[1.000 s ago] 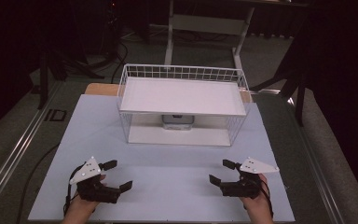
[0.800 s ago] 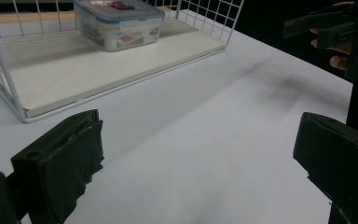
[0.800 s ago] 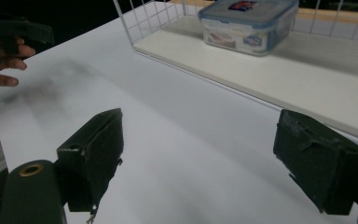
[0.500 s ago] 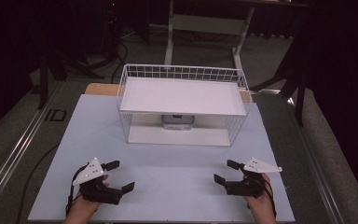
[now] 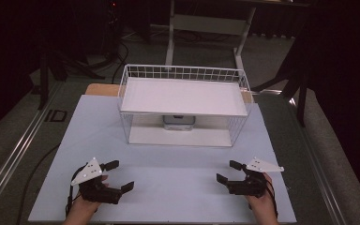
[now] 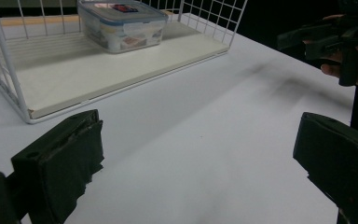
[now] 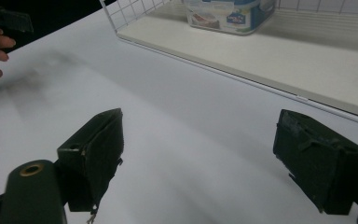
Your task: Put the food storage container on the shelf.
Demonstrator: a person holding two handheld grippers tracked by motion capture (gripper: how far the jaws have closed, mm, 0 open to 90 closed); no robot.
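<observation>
1. Hands hold two grippers low over the white desk [image 5: 168, 183], on the near side of the wire basket [image 5: 183, 108].
2. The left gripper [image 5: 121, 176] is near the front left part of the desk, well apart from the basket. Its two black jaws stand wide apart, and nothing is between them.
3. The right gripper [image 5: 226, 172] is near the front right part of the desk, also well apart from the basket. Its jaws are wide apart too, and they hold nothing.
4. Each gripper has a grey three-cornered plate on top, and a hand [image 5: 261, 197] wraps around the back of the right one.
5. The basket sits at the far middle of the desk. It has white wire walls and a flat white shelf [image 5: 183, 96] across its top.
6. A small clear box with a lid [image 6: 121, 23] sits inside the basket, on its pale floor, toward the back and under the shelf. In the right gripper view the box [image 7: 228, 14] shows a blue side and a label.
7. The box is far from both grippers, and neither one touches the basket.
</observation>
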